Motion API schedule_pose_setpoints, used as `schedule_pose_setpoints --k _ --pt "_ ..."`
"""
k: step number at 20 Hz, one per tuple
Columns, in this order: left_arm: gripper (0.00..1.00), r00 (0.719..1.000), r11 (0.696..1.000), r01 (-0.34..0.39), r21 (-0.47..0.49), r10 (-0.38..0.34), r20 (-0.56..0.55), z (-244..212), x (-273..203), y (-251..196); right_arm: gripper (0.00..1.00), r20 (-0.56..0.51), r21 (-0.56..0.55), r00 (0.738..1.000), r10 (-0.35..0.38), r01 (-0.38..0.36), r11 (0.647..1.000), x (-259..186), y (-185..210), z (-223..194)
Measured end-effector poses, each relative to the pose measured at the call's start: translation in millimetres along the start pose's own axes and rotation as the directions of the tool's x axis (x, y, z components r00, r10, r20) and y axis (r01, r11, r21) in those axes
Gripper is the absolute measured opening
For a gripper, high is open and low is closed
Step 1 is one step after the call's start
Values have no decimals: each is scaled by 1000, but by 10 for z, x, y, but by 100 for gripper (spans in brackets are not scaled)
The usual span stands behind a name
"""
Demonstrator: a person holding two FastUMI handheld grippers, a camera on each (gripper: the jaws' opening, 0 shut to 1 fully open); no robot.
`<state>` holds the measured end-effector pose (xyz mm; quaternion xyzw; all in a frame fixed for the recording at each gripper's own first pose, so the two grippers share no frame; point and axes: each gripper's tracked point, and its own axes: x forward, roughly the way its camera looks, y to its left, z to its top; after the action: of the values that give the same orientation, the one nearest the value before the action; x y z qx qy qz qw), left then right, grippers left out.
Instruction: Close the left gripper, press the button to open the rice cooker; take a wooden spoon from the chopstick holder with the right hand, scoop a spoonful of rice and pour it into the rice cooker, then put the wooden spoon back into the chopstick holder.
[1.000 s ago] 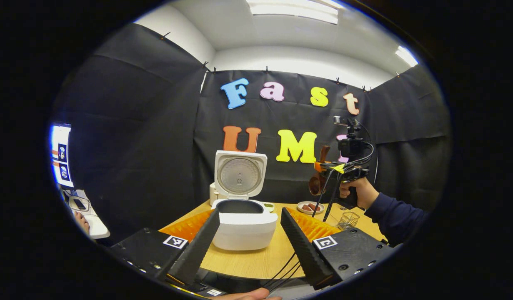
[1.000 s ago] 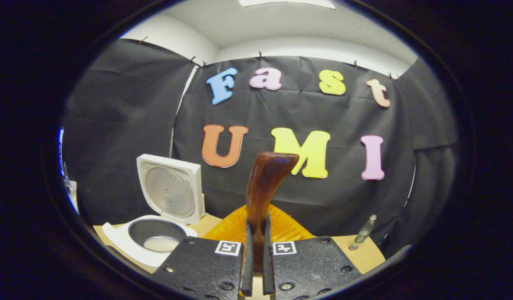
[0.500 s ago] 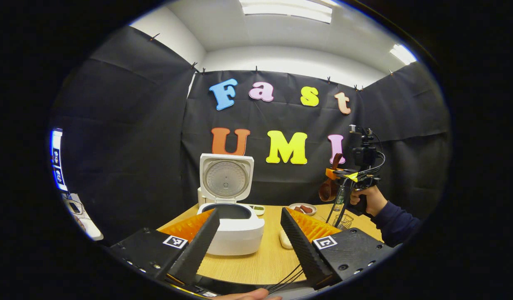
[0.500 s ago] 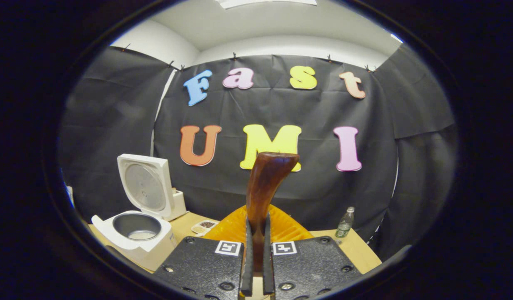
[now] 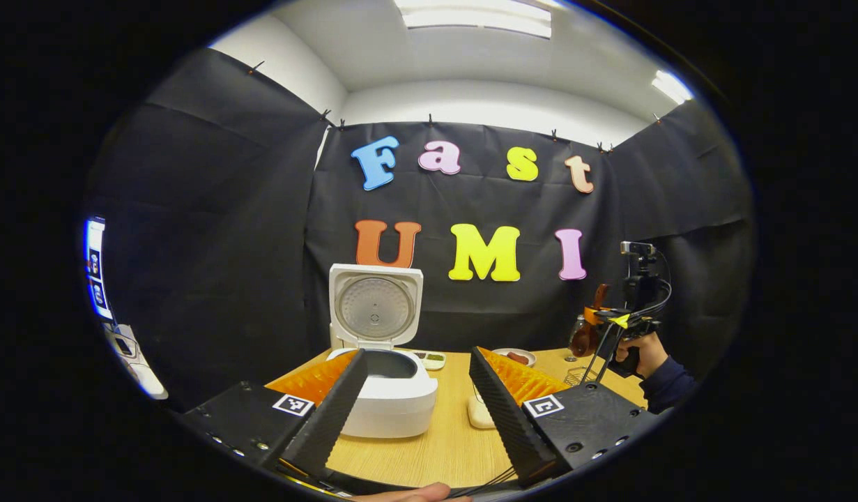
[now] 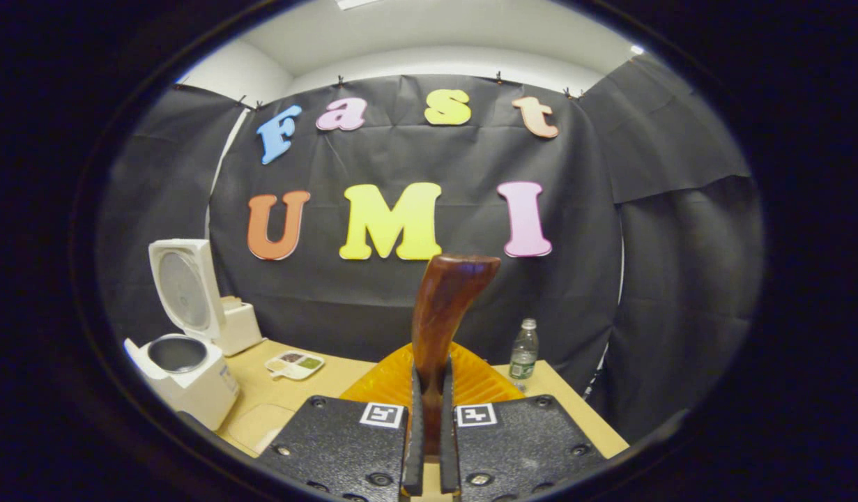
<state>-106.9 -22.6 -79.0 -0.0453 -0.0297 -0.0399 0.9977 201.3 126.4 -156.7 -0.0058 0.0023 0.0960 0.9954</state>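
The white rice cooker (image 5: pixel 390 401) stands on the wooden table (image 5: pixel 442 446) with its lid (image 5: pixel 375 307) raised; it sits at the left in the right gripper view (image 6: pixel 185 376). My left gripper (image 5: pixel 418 408) hovers in front of it, open and holding nothing. My right gripper (image 6: pixel 429 394) is shut on the dark wooden spoon (image 6: pixel 446 307), whose handle rises between the fingers. Far right in the left gripper view, the right gripper (image 5: pixel 613 322) holds the wooden spoon (image 5: pixel 580 340) above the wire chopstick holder (image 5: pixel 577 376). The pot's contents are hidden.
A small plate (image 5: pixel 516 357) and a compartment dish (image 5: pixel 432 360) sit behind the cooker, with a pale white container (image 5: pixel 479 413) near my right finger. A water bottle (image 6: pixel 523 348), a compartment dish (image 6: pixel 294 364) and a beige board (image 6: pixel 258 424) are on the table.
The right gripper has carried the spoon to the right and lower, away from the cooker toward the wire holder. The left gripper stayed open and drew back slightly.
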Motion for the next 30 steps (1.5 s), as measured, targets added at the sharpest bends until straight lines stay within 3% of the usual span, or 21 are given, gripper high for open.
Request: schedule_pose_setpoints --k 6,11,13,15,19,25,30 --pt "94 999 999 -36 19 36 6 48 320 10 15 -48 38 998 -38 39 998 193 -361 -496" --pt "94 999 998 -49 27 50 -12 23 638 23 18 -95 97 995 -3 12 995 298 -485 -785" --pt "94 998 999 -48 21 49 -27 28 763 43 33 -71 111 997 -28 35 993 309 -607 -675" --pt "94 999 999 -31 -11 31 -42 27 874 45 70 -35 120 998 -55 59 991 205 -714 -473" --pt "94 999 999 -43 -11 42 -32 99 1118 128 100 15 84 996 -84 82 993 -41 -747 -95" --pt "94 999 999 -54 -4 54 -9 183 1498 250 100 -26 38 992 -123 124 992 -433 -707 69" --pt "94 1000 999 -27 21 27 12 363 1991 338 100 -59 97 996 -70 75 992 -703 -447 98"
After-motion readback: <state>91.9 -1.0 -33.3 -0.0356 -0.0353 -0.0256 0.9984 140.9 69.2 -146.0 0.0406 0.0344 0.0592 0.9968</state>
